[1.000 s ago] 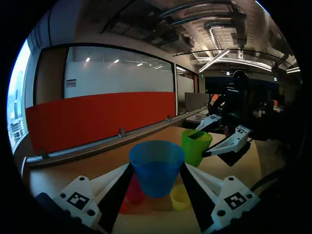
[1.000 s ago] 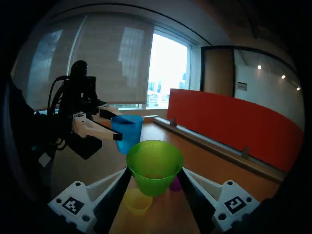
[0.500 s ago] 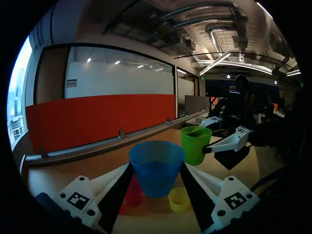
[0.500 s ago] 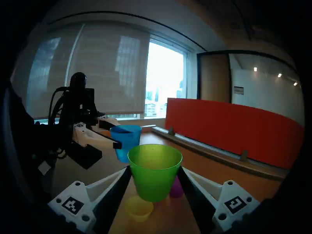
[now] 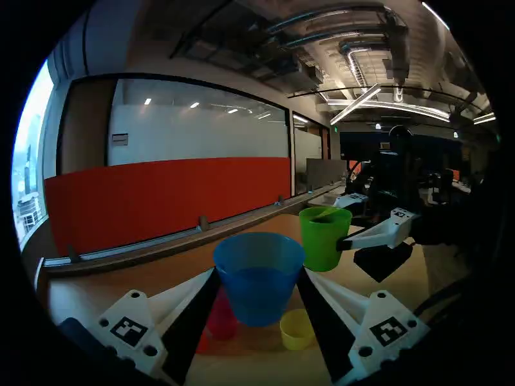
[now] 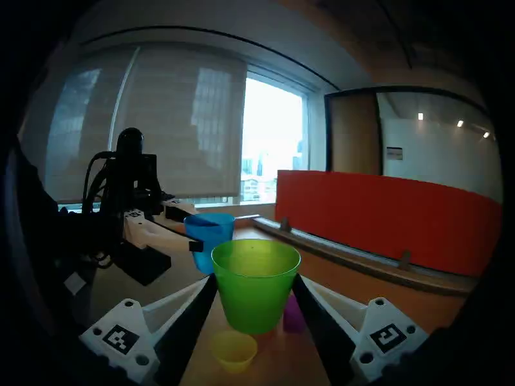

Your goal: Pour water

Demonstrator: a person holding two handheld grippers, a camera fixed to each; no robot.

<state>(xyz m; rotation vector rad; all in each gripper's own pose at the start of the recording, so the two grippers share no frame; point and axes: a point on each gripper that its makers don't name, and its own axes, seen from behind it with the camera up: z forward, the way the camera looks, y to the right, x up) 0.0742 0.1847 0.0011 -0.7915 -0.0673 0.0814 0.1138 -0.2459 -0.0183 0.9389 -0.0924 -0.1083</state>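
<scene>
**Left gripper (image 5: pixel 259 278) and right gripper (image 6: pixel 255 284), each clasping an upright cup**

Left gripper view, lower centre: the two white fingers are closed part-way, and each presses a side of the blue cup (image 5: pixel 259 254), which stands upright between them. The cup's lower part looks darker than the band under its rim. At bottom centre, below the cup, a small red cup (image 5: pixel 222 318) and a small yellow cup (image 5: pixel 297 328) stand apart on the wooden table (image 5: pixel 154 276).

Right of centre, farther off, the right gripper carries the green cup (image 5: pixel 325 238) upright, just beside the blue one and not touching it.

Right gripper view, lower centre: the fingers are likewise part-closed, one against each side of the green cup, and the cup is level. Left of centre, the left gripper holds the blue cup near the green cup's rim.

A red partition (image 5: pixel 161 193) runs along the table's far edge. A bright window (image 6: pixel 273 148) stands at upper centre, with a drawn blind (image 6: pixel 174 128) to its left.
</scene>
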